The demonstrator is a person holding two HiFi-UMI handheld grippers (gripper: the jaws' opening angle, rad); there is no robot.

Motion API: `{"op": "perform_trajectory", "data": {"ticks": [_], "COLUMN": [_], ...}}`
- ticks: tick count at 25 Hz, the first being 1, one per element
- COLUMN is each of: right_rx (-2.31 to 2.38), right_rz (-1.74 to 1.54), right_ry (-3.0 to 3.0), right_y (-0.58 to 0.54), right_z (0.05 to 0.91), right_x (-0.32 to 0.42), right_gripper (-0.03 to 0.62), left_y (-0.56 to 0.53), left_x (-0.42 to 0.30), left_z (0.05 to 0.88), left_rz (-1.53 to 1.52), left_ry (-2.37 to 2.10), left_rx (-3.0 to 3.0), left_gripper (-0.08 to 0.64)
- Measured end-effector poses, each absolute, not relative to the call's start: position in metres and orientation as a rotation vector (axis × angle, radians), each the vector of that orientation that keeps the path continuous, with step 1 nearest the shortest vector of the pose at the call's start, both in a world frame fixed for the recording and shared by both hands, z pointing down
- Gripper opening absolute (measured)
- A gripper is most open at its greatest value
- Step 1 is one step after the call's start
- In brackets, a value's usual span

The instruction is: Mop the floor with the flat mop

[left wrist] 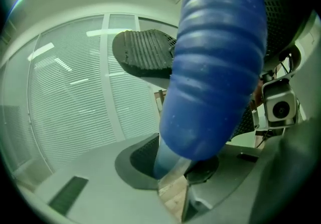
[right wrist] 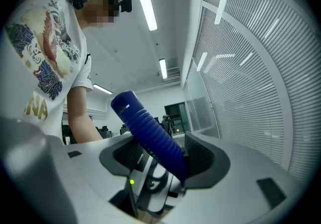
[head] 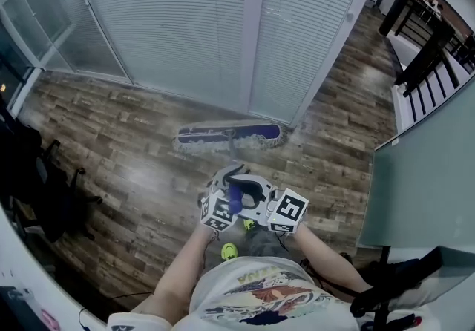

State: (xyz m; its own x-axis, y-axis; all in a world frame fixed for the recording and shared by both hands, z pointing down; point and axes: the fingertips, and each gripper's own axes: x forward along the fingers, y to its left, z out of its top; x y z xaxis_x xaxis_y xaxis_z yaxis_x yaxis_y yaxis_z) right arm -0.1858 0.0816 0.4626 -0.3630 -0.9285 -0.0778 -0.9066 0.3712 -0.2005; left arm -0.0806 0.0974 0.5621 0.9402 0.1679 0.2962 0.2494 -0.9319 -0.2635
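Note:
In the head view the flat mop's blue and grey head lies on the wooden floor close to the foot of the blinds wall. Its pole runs back to a blue ribbed mop handle in front of the person's body. My left gripper and right gripper sit side by side on that handle. In the left gripper view, my left gripper is shut on the handle, which fills the frame. The right gripper is shut on the same handle, which slants up and to the left.
A wall of white blinds stands just beyond the mop head. A dark office chair is at the left. A glass partition rises at the right, with dark furniture behind it. The person's shoes show below the grippers.

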Motion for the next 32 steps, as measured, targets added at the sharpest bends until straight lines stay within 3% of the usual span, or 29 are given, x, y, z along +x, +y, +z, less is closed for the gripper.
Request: {"op": "perform_trajectory", "data": {"ticks": [14,32], "right_rx": [-1.569,-1.2], "right_rz": [-0.192,-0.085], "right_ry": [2.52,2.649], "right_y": [0.164,0.454], "right_z": [0.463,0.452], "right_x": [-0.359,-0.567], "right_gripper": [0.25,0.258], "left_y": [0.178,0.44], "left_x": [-0.251,-0.463], "left_z": [0.56,0.566], "left_rz": [-0.38,-0.466], "left_ry": [-0.253,0.111], "left_rx": [-2.831,-2.846], "left_gripper": [0.084,0.084]}}
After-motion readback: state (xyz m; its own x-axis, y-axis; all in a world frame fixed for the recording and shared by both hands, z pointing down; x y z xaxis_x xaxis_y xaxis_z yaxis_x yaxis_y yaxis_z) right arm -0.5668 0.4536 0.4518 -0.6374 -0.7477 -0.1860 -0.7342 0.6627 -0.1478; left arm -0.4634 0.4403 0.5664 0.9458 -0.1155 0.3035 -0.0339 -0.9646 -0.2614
